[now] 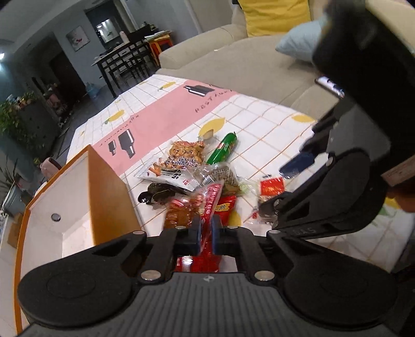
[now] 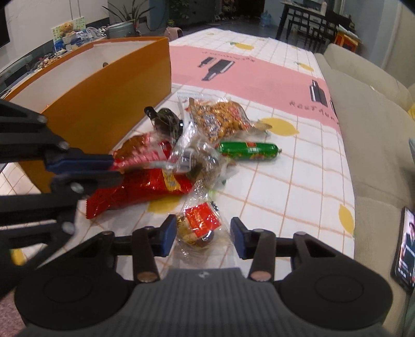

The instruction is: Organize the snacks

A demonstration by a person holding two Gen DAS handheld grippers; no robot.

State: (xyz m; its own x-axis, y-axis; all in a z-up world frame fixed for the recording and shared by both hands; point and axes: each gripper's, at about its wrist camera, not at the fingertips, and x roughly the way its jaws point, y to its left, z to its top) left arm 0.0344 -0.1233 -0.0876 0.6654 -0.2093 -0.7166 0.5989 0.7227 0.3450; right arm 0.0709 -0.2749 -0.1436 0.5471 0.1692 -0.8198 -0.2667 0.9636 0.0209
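A pile of snack packets lies on the checked tablecloth beside an orange box with a white inside. My left gripper is shut on a red striped packet, seen in the right wrist view too. My right gripper is open around a small clear packet with a red label; in the left wrist view that gripper is beside the same packet. A big red bag, a peanut bag, a green sausage and a dark packet lie nearby.
A beige sofa runs along the table's right side, with a phone lying on it. A yellow cushion and a pale blue one sit on the sofa. Dining chairs stand beyond the table.
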